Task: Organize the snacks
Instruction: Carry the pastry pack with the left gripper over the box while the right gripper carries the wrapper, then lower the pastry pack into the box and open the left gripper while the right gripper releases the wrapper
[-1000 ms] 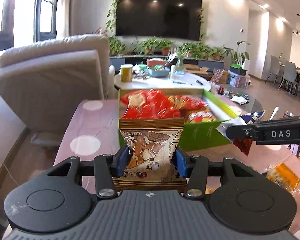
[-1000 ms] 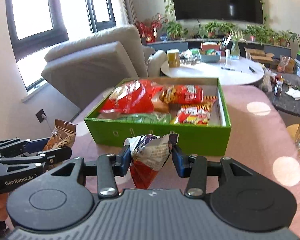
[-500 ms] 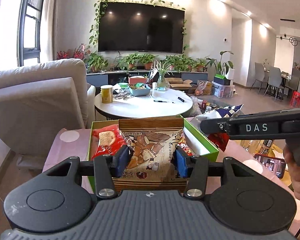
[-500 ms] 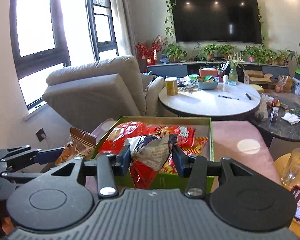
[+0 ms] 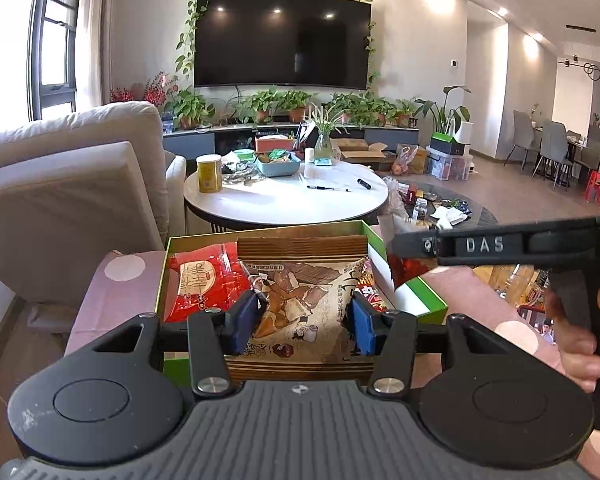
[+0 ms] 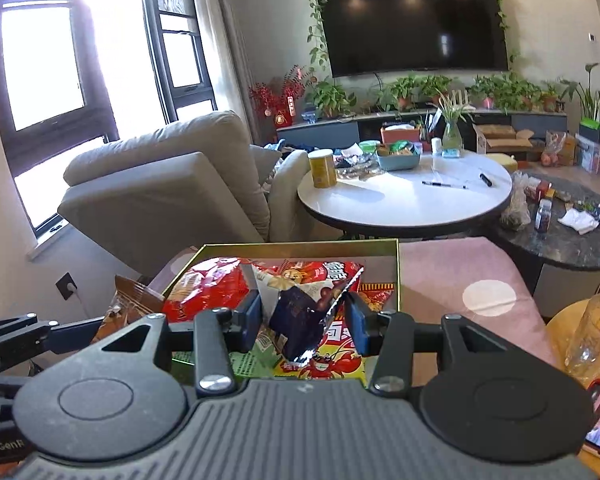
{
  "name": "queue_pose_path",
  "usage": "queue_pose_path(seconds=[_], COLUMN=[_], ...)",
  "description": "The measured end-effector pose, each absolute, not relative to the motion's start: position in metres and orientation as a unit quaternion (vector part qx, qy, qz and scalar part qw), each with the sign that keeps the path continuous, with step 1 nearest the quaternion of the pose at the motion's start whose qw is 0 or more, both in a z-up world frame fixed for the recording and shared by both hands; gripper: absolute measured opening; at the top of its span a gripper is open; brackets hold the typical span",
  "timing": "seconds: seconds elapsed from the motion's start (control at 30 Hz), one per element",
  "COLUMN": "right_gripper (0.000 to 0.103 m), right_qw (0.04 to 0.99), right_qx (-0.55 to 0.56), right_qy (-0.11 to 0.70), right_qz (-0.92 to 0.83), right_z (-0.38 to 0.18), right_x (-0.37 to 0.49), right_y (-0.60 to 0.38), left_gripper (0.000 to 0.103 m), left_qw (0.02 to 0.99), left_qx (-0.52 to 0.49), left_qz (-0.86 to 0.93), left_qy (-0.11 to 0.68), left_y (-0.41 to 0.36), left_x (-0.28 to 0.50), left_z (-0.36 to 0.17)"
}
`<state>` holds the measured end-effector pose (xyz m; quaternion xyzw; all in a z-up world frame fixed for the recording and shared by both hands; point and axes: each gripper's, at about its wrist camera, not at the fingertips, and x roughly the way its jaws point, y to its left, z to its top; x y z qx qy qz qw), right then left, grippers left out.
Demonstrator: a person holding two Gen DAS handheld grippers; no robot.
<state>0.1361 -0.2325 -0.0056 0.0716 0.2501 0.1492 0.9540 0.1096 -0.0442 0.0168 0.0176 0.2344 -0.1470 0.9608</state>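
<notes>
Clamped between the blue pads of the left gripper [image 5: 300,322] is a brown-banded paper snack pouch printed with a sketch of biscuits [image 5: 302,280], held upright at lower centre of the left wrist view and hanging over the near edge of the open green cardboard box [image 5: 420,300]. Inside that box, left of the pouch, lies a shiny red snack packet with white lettering [image 5: 204,280]. At mid right of the same view the right gripper [image 5: 396,246] reaches in sideways, a hand [image 5: 576,344] on its grip, with a bit of red foil poking below its tip.

From the right wrist view, the right gripper's [image 6: 302,320] pads pinch a crumpled dark-blue, white and red foil snack bag [image 6: 300,312] at centre frame, above the box [image 6: 397,272], which is crowded with red packets. The left gripper shows at the lower left edge.

The box sits on a pink cloth with pale round spots [image 6: 452,280]. Beyond it, mid frame, stands a round white table [image 6: 404,200] carrying a yellow canister [image 6: 322,168]; a beige armchair [image 6: 168,184] fills the left, and a large black wall-mounted television [image 6: 416,24] hangs at upper right
</notes>
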Motion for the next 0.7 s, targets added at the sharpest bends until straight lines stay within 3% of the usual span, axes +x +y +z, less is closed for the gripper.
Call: queue_pose_path(seconds=[0.7], right_gripper=[0.089], right_qw=[0.952], right_qx=[0.042], right_qy=[0.268], right_qz=[0.144], right_z=[-0.034], right_x=[0.17], right_y=[-0.245], left_gripper=[0.047], left_qw=[0.949], left_qx=[0.016], left_qz=[-0.158], left_qy=[0.273], left_y=[-0.076], left_x=[0.174], left_z=[-0.011])
